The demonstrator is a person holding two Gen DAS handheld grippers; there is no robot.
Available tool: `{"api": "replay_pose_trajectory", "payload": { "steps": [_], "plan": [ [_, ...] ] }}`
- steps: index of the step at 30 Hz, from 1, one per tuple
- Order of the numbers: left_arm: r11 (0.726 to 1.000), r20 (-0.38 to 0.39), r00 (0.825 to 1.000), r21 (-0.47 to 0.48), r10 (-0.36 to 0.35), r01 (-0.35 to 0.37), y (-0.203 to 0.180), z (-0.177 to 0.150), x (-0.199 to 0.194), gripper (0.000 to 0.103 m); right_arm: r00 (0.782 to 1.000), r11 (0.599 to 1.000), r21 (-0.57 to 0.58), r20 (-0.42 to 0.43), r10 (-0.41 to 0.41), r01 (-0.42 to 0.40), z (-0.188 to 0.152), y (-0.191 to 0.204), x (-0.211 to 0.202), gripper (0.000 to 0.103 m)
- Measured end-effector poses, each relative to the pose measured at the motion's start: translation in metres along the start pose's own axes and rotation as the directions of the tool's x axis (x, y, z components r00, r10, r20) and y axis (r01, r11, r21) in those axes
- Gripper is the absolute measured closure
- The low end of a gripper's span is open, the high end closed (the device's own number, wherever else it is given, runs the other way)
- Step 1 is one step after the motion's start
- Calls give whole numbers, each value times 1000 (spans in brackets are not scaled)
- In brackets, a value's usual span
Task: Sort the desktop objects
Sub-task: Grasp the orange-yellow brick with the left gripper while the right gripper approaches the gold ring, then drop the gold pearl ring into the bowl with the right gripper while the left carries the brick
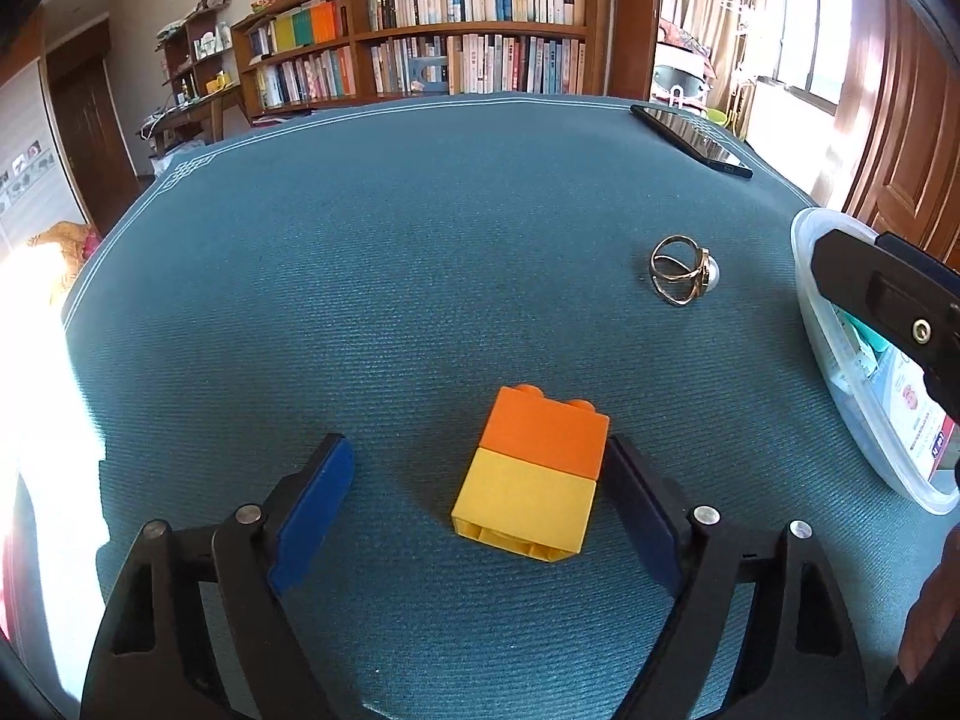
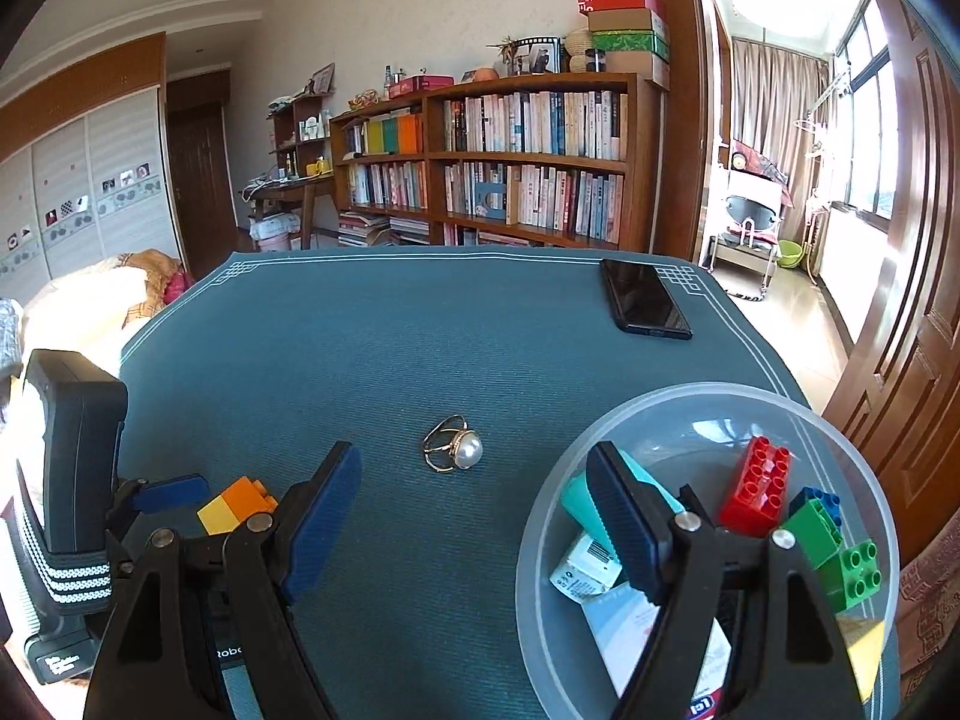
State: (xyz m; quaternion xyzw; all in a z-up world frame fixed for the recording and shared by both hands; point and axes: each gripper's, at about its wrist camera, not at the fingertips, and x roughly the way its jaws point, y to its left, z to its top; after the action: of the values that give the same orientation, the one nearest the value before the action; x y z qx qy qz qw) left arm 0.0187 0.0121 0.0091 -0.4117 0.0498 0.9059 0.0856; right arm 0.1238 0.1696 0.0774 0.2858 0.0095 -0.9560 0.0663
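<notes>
my left tongs wide open round the orange-yellow block, touching one finger; right tongs open too, ring just ahead, bowl under one finger

Home study/bedroom: wooden bookshelf full of books, small desk left of it, wardrobe further left, curtained balcony to its right.

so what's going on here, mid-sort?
Yes, mid-sort. The left gripper is open around the orange-and-yellow block lying on the blue mat; its right finger touches the block, the left one is apart, so no grip yet. The right gripper hangs open and empty at the clear bowl, which already holds the red block, green blocks and other bits. The pearl ring and phone sit untouched on the mat.
</notes>
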Motion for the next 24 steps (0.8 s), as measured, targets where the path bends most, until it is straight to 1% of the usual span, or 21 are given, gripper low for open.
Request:
{"api": "replay_pose_trajectory", "payload": {
  "steps": [1,2,3,4,6,7,9,13,17,20,22,24],
  "plan": [
    [1000,6,1000,0,-2,2,0,0,-1,30,1000,1000,-1,-15,11,-11,2,2,5,22],
    [1000,13,1000,-3,-4,4,1,0,-3,35,999,1000,-1,-28,23,-23,4,3,10,22],
    [1000,18,1000,-8,-7,7,2,0,-4,46,999,999,-2,-39,32,-33,5,4,15,25],
    [1000,23,1000,-17,-7,7,3,0,-5,56,998,999,-6,-52,38,-38,8,5,20,29],
    [999,30,999,-40,-14,15,8,0,-7,65,995,998,-8,-84,56,-56,13,8,29,36],
    [999,30,999,-50,-20,22,11,0,-7,66,992,997,-8,-104,74,-75,15,9,35,40],
    [998,32,999,-59,-28,29,13,1,-7,68,986,995,-10,-137,97,-99,18,12,45,43],
    [998,37,999,-55,-35,37,12,0,-8,69,981,996,-40,-182,72,-81,18,20,63,45],
    [997,39,998,-57,-44,46,12,0,-8,69,974,996,-83,-227,11,-31,14,25,80,45],
    [996,39,998,-67,-52,54,13,1,-8,69,969,990,-133,-239,-67,35,12,28,92,45],
    [995,40,998,-76,-58,61,15,1,-7,69,962,991,-131,-263,-76,42,10,26,99,46],
    [994,40,997,-83,-61,65,16,0,-7,69,954,992,-124,-289,-75,40,8,24,104,51]
  ]
}}
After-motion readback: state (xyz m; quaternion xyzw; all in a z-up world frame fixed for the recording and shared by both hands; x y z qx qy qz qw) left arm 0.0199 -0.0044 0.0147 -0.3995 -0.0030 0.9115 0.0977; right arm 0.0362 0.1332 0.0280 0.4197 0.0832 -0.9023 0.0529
